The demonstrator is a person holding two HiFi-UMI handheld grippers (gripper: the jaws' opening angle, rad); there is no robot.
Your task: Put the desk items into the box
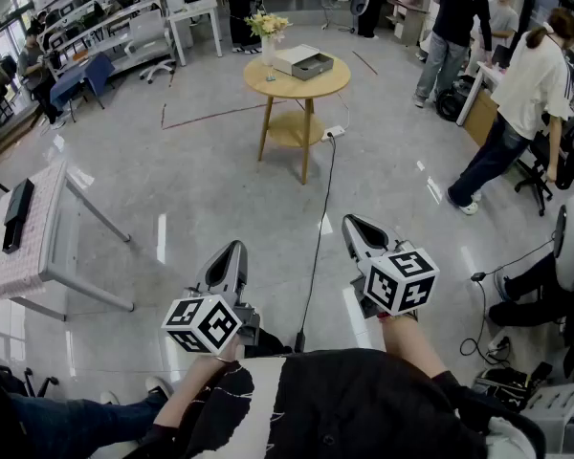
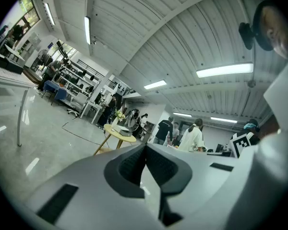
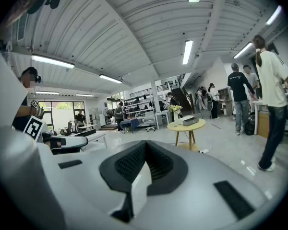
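Note:
Far ahead stands a round yellow table (image 1: pixel 297 82) with an open grey-and-white box (image 1: pixel 303 62) and a vase of yellow flowers (image 1: pixel 268 29) on it. I hold both grippers close to my body, pointing at that table from a distance. My left gripper (image 1: pixel 233 250) is shut and holds nothing. The right gripper (image 1: pixel 354 225) is shut and empty too. The table (image 2: pixel 118 133) shows small beyond the closed left gripper (image 2: pixel 145 148) in the left gripper view. The right gripper view has the box (image 3: pixel 187 120) on the table (image 3: pixel 186 126) past the closed right gripper (image 3: pixel 145 145).
A white table (image 1: pixel 33 256) with a dark flat object (image 1: pixel 18 214) stands at the left. A black cable (image 1: pixel 319 228) runs over the grey floor from a power strip (image 1: pixel 333 132) towards me. People (image 1: pixel 521 94) stand at desks at the right.

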